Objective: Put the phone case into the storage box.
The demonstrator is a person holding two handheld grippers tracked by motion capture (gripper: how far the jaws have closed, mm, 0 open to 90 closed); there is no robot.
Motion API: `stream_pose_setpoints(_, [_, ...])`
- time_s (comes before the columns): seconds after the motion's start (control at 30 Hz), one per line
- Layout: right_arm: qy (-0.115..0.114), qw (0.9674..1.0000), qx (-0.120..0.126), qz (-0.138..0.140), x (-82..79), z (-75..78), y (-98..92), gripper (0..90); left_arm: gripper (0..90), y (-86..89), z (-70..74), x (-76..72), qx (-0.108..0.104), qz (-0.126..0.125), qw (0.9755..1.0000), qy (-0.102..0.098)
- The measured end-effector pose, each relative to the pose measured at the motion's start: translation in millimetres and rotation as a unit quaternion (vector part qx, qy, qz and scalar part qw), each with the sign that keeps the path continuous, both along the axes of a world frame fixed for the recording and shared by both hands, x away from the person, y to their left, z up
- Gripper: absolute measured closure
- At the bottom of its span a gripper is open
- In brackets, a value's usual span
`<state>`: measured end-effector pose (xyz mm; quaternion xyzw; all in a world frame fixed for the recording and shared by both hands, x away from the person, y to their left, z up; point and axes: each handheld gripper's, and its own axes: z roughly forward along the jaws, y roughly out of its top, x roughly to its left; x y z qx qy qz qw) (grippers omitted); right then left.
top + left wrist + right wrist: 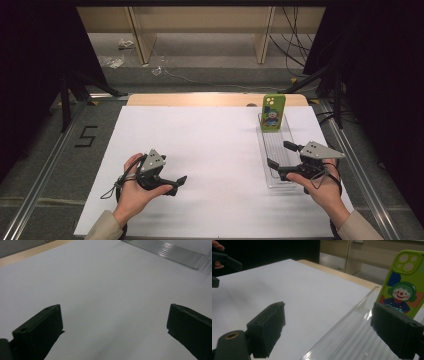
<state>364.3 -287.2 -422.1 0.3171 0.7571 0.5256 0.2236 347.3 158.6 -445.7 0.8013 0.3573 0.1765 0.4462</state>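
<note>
Right gripper (282,155), jaws spread, hovers over a clear ridged tray (278,150) where a green phone case (273,113) stands upright at the far end; left gripper (170,181), also spread, rests on the white worktop (210,150)

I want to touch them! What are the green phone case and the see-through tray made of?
The phone case looks like soft matte rubber or silicone, with a printed clown; hard plastic is possible. The tray seems clear, glossy hard plastic: you see through it, and its ribbed floor shines.
</note>
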Motion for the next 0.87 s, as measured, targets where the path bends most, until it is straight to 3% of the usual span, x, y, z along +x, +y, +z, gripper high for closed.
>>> stream_pose_setpoints(0.87, [-0.01, 0.9998, 0.013, -0.01, -4.8, 0.6, -6.9, 11.6, 0.0, -0.6, -0.6, 1.0, 0.0, 0.0, 1.0, 0.001])
